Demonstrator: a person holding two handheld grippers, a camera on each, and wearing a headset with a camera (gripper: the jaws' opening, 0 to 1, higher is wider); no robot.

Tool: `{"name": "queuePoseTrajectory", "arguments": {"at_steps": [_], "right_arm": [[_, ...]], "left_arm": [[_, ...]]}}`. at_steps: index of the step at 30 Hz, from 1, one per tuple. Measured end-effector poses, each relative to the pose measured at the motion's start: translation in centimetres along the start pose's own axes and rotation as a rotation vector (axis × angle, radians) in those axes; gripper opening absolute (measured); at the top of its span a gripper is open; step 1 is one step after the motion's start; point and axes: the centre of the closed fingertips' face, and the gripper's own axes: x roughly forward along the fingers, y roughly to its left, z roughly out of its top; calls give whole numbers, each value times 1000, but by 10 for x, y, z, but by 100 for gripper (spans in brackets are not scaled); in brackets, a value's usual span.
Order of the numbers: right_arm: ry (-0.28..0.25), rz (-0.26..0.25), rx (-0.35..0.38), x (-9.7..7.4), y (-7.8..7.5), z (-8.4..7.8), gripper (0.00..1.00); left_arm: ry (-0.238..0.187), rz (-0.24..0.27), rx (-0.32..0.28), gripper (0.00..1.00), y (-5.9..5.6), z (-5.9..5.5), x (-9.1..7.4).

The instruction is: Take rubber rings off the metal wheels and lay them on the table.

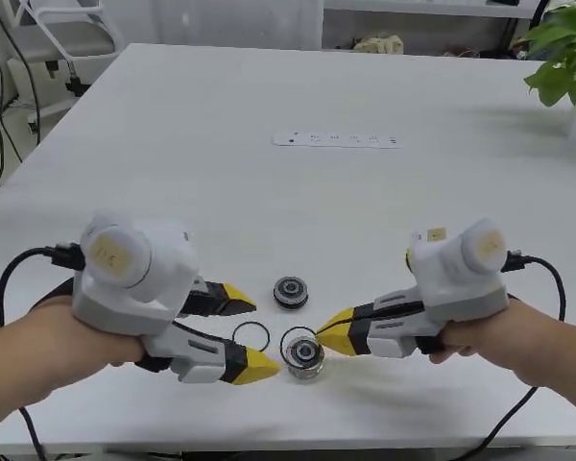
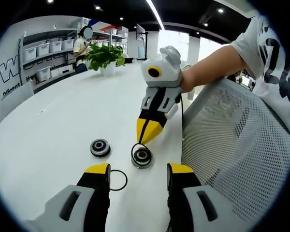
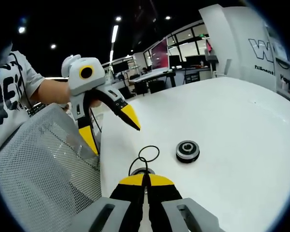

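Two metal wheels lie near the table's front edge. The far wheel [image 1: 290,291] [image 2: 100,147] [image 3: 187,151] keeps its black rubber ring. My right gripper [image 1: 324,333] [image 3: 145,180] [image 2: 146,137] is shut on the rubber ring [image 1: 296,335] [image 2: 137,147] of the near wheel [image 1: 304,354] [image 2: 141,158], and the ring stands partly lifted off it. A loose ring [image 1: 251,335] [image 2: 117,180] [image 3: 149,153] lies flat on the table between the jaws of my left gripper [image 1: 248,332] [image 2: 140,169] [image 3: 115,138], which is open and holds nothing.
A white power strip [image 1: 336,139] lies mid-table. A green plant [image 1: 562,58] [image 2: 104,55] stands at the far right corner. A mesh chair [image 2: 232,145] [image 3: 38,159] sits just behind the table's front edge. The white table [image 1: 269,192] stretches bare beyond the wheels.
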Motion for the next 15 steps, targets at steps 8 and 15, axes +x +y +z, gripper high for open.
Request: {"name": "queuePoseTrajectory", "arguments": {"at_steps": [8, 15], "right_arm": [[-7, 7, -5, 1, 4, 5, 0], [-8, 11, -11, 3, 5, 10, 0]], "left_arm": [[-26, 35, -34, 50, 4, -4, -17], [-40, 57, -51, 56, 4, -8, -28]]}}
